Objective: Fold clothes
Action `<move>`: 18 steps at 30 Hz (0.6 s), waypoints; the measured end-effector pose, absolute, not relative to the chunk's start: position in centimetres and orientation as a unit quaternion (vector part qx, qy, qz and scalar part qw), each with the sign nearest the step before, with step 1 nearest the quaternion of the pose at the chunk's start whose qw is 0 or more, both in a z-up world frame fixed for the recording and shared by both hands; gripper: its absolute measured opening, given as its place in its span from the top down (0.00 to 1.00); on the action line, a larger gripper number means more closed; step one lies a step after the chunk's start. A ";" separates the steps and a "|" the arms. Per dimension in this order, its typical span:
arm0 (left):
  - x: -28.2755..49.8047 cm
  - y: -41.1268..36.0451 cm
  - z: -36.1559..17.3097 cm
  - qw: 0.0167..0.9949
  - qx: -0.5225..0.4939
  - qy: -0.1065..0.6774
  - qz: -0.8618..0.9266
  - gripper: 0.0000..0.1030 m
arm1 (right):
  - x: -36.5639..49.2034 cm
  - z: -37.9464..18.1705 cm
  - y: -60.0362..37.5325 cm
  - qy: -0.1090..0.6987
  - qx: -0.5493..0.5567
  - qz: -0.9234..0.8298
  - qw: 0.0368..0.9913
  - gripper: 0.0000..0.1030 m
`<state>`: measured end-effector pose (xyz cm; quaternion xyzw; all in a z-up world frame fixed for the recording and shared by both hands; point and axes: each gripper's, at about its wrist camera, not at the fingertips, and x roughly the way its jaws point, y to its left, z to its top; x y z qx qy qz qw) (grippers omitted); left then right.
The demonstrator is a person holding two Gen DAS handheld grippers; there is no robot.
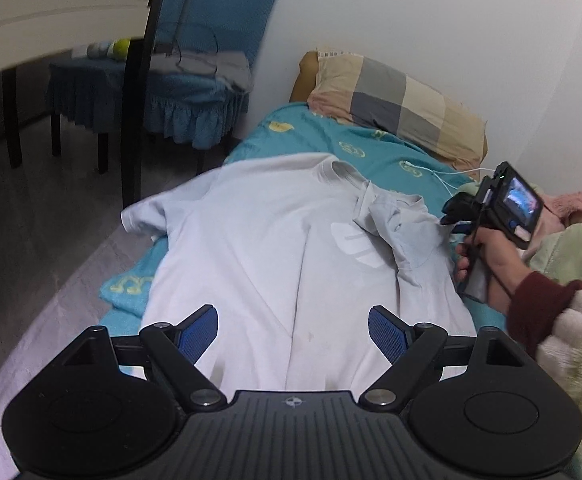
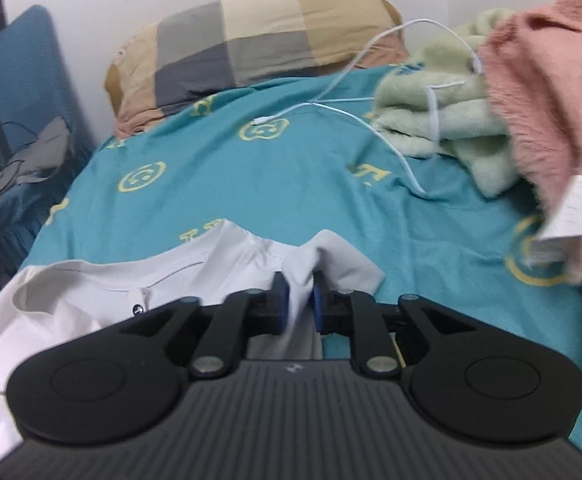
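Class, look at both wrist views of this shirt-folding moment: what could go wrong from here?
1. The right gripper pinches only a bunched bit of the white T-shirt, so the fabric may slip out.
2. The left gripper is open above the hem, so the shirt may drag unevenly.
3. The white cable nearby could snag.

My view: smooth matt cotton-ish tee (image 1: 275,240), fuzzy fleece blankets (image 2: 539,92), matt black plastic gripper (image 2: 299,300) w/ ribbed blue pads (image 2: 318,300).

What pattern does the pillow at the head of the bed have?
The pillow has large checks in grey, cream and tan. The right wrist view shows it best.
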<state>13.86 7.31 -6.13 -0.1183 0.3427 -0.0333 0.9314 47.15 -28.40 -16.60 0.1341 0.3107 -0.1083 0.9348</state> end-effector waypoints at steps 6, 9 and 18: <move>12.9 5.9 -4.9 0.941 -0.086 0.324 -0.042 0.18 | 39.4 -11.5 -27.3 0.304 0.149 -0.069 0.938 0.36; 12.0 5.3 -4.1 0.945 -0.080 0.313 -0.052 0.18 | 33.4 -9.3 -26.6 0.312 0.167 -0.031 0.935 0.34; 8.8 3.6 -1.9 0.959 -0.039 0.272 -0.067 0.10 | 15.6 -5.7 -23.3 0.332 0.127 0.038 0.934 0.34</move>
